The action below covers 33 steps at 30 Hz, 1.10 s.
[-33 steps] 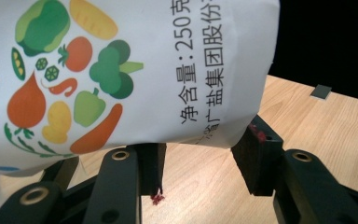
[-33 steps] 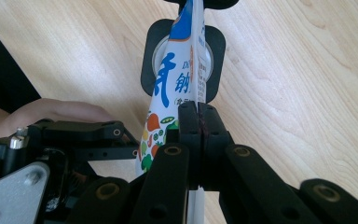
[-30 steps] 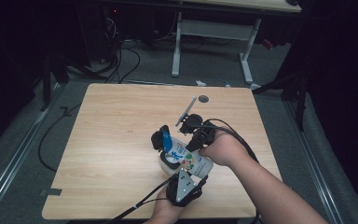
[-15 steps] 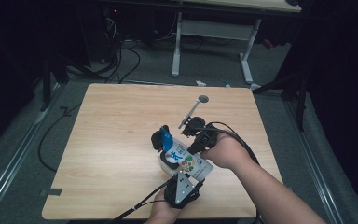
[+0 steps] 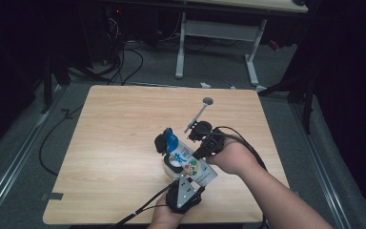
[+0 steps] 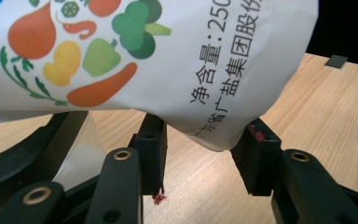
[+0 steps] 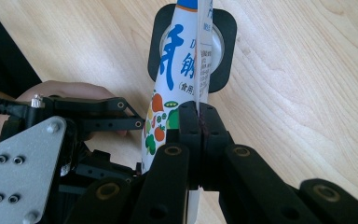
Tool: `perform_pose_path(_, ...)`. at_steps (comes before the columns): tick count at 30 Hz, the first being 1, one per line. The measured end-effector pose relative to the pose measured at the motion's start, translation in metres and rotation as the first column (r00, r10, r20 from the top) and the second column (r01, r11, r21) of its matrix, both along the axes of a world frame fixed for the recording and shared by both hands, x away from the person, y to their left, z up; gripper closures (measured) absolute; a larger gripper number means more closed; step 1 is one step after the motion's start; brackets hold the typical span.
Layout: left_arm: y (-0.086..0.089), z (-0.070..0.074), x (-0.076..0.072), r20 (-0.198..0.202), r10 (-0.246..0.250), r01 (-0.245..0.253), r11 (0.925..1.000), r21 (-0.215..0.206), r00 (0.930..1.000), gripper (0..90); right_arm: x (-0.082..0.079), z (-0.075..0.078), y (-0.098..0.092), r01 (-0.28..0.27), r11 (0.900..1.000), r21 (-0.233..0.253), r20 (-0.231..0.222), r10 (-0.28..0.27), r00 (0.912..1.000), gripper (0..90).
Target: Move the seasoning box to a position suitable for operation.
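A white salt pouch (image 5: 187, 162) printed with vegetables and capped in blue lies tilted between my two grippers near the table's front edge. My right gripper (image 5: 201, 143) is shut on the pouch's flat side seam (image 7: 200, 100). My left gripper (image 5: 189, 177) comes up from the near edge, and its jaws press on both sides of the pouch's lower corner (image 6: 214, 135). The pouch's upper end (image 7: 182, 42) hangs over a black rounded-square object with a pale round middle (image 7: 223, 28). In the right gripper view, my left gripper (image 7: 137, 114) reaches the pouch from the left.
A thin metal spoon (image 5: 196, 117) with a round head lies on the wooden table (image 5: 114, 143) just beyond my right gripper. A small grey tab (image 6: 338, 61) sits at the table's edge. Cables trail off the near edge, and a desk frame stands on the floor behind.
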<state>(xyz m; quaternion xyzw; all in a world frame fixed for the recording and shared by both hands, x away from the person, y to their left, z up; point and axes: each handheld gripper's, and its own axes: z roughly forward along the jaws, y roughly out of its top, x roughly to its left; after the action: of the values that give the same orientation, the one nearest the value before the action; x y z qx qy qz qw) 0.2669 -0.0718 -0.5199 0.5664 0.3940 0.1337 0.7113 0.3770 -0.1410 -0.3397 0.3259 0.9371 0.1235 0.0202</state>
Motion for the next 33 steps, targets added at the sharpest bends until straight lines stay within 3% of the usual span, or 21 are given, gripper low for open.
perform_pose_path(20, 0.009, -0.004, 0.005, -0.04, 0.019, -0.02, 0.9997, -0.013, 0.999, 64.3, -0.004, 0.004, -0.006, 0.0, 1.0, 0.025, 0.017, 0.0, 0.9998, 90.0)
perform_pose_path(33, 0.01, -0.003, 0.003, -0.036, 0.003, -0.004, 0.9998, -0.021, 0.9994, 63.7, -0.005, 0.007, -0.011, 0.015, 0.999, 0.046, 0.041, -0.017, 0.999, 90.0)
